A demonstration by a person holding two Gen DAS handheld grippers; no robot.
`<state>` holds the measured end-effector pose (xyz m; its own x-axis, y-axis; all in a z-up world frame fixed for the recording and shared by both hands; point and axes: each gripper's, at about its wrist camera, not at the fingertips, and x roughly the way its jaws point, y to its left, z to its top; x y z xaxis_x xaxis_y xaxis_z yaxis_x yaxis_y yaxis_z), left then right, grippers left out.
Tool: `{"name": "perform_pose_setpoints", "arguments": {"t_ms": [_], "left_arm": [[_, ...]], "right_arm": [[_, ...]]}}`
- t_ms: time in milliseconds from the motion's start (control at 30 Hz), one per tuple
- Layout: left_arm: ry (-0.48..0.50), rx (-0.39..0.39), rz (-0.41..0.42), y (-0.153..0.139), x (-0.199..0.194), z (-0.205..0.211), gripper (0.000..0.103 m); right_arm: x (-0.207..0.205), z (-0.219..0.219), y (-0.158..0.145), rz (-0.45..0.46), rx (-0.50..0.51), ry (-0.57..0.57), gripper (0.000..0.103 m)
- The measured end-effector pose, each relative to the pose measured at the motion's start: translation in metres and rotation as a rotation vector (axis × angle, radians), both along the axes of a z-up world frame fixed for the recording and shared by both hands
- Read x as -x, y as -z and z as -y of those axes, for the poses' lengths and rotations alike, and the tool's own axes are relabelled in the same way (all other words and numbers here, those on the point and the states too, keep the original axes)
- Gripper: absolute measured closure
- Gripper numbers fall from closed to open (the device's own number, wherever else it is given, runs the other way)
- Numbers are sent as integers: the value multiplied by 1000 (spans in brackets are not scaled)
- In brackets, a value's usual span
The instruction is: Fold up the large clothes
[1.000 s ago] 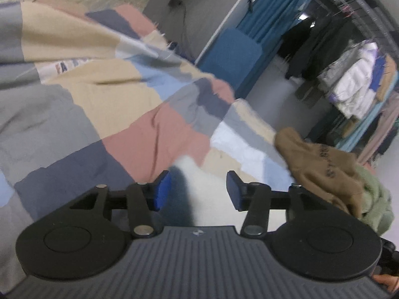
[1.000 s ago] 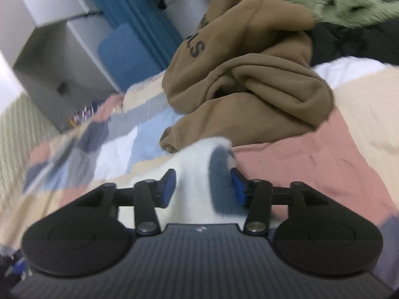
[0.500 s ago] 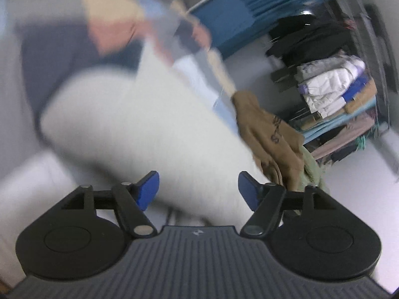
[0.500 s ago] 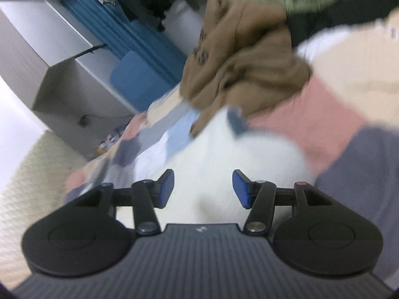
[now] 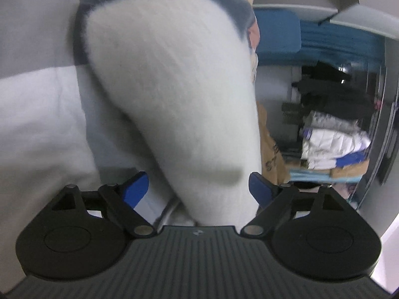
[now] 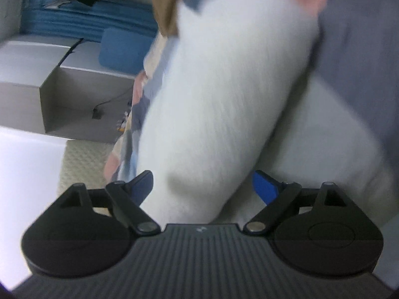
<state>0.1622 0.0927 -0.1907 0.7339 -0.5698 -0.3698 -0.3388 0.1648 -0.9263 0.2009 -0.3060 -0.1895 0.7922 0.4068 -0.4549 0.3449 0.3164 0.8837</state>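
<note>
White fleece fills both wrist views: the large white garment lies on the patchwork bed cover, running from the fingers up toward twelve o'clock in the left view and toward one o'clock in the right.

In the left view, the left gripper has its blue-padded fingers spreading wide; the fleece passes between them, but the pads do not press on it. A lower layer of the same pale cloth shows at nine o'clock, so a fold appears to have just been laid over. At three o'clock a rack of stacked clothes stands well apart.

In the right view, the right gripper is likewise opening, its fingers clear of the fleece that lies between them. A grey cabinet sits at nine o'clock.

Judged from this, the step in hand is the release after a fold. The next move calls for drawing both grippers back without dragging the fleece, then finding a fresh edge for the following fold.

A brown garment at twelve o'clock carries dark lettering, too blurred to read.
</note>
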Motion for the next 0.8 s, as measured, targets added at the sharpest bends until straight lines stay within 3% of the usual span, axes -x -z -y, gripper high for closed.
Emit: {"name": "perform_pose_setpoints", "arguments": {"t_ms": [67,167,367,533,733,800], "left_arm": [[-36,49,-6,8,-3,-3,10],[-83,98,7,15,-8,-9,10],[-188,133,23,19,-11,-19,11],[-191,60,34,17,-17,-26,14],[-154,-102,49,3,-24,-32,43],[-143,-172,82,-6,-22,-29,47]], "right_arm": [[-5,-5,11,-34,-55,3,14],[-17,-10,15,-2,-85,3,14],[-33,-22,11,15,-3,3,13],[-39,-10,15,40,47,47,13],[-49,-13,16,61,110,36,14],[-47,-14,13,66,135,30,22]]}}
